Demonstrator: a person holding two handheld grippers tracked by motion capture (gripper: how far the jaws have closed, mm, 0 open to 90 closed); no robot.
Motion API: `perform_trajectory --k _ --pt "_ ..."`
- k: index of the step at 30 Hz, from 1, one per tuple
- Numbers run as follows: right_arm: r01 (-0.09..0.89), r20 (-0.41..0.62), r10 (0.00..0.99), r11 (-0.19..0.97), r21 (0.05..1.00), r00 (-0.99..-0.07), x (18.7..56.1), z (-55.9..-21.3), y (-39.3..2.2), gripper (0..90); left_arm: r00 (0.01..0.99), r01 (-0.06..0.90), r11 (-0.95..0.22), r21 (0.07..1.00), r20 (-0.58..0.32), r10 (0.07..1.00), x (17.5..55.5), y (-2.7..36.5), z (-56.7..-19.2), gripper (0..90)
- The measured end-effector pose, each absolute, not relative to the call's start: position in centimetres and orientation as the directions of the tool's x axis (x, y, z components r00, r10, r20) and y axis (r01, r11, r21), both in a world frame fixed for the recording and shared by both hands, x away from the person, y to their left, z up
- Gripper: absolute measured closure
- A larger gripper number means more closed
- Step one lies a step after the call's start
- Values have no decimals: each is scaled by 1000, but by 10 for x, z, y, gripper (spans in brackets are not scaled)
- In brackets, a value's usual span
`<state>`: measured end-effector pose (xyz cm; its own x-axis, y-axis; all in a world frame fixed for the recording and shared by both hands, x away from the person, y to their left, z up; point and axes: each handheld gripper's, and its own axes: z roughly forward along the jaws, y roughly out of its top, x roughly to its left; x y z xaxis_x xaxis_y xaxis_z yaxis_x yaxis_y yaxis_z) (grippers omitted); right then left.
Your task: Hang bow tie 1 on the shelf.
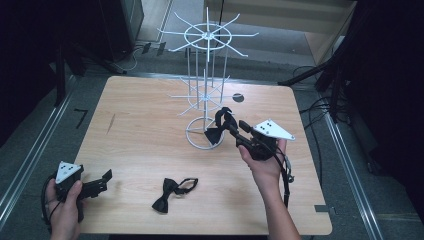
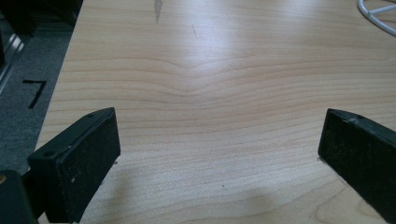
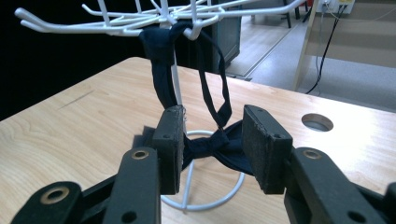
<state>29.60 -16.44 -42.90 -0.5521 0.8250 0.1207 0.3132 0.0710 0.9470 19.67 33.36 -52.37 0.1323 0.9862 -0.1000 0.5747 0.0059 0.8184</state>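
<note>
Hanging by its strap from a hook of the white rack (image 3: 140, 18) at the table's (image 1: 135, 130) far middle, the dark bow tie (image 3: 210, 144) dangles between the right gripper's (image 3: 212, 144) parted jaws, unpressed. The left gripper (image 2: 219, 154) gapes empty at the near left.

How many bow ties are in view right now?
2. One bow tie hangs by its strap from the white rack, between the right gripper's jaws; the other bow tie lies on the table.

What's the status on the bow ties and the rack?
Right gripper open, jaws around hung bow tie, pads off it. Its strap on a lower rack hook. Left gripper open, idle over table. Second bow tie waiting, nothing blocking.
</note>
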Motion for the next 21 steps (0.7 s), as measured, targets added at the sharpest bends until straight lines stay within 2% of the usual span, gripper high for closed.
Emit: perform_trajectory --k 21 --pt "392 172 831 59 918 -529 273 -463 -183 571 135 578 12 816 -110 985 197 334 -524 0"
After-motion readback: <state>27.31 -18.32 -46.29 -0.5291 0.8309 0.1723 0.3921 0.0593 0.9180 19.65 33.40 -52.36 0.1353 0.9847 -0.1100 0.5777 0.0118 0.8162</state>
